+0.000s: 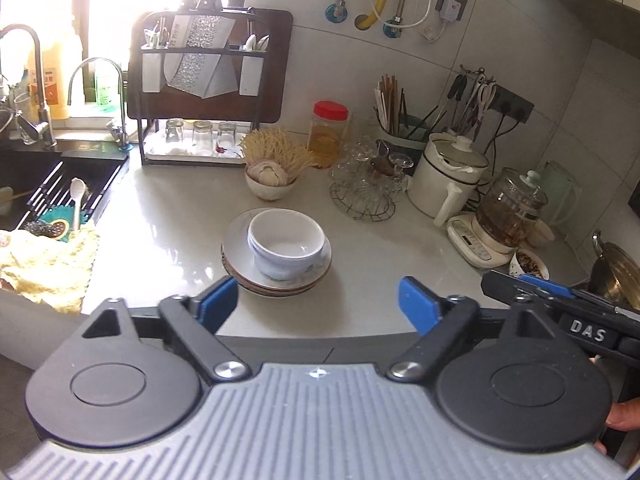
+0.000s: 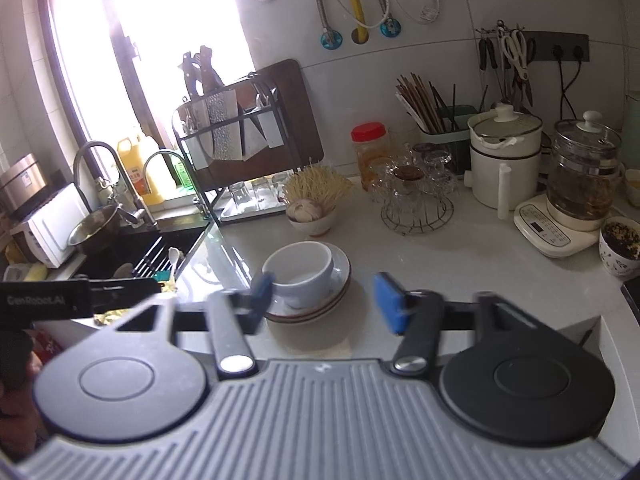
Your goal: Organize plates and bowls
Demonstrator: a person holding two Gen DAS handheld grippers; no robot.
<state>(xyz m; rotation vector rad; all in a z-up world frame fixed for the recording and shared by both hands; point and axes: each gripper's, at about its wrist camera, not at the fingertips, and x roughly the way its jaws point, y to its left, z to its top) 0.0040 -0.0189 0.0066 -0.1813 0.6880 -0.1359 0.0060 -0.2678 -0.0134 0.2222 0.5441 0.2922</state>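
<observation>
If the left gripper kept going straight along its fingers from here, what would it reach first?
Most likely the stacked white bowls on the pile of plates. The left gripper is open and empty, with the stack just ahead, slightly left of centre. Depth is hard to judge, so the plates' near rim might come first.

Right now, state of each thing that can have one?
Left gripper: open, empty, short of the stack.
Right gripper: open, empty.
Bowls: two nested, upright, empty, sitting on the plates.
Plates: stacked on the counter.
Jar: red lid on.
White pot: lid on.
Glass kettle: lid on, sits on its base.
Glasses: upside down under the rack.
</observation>
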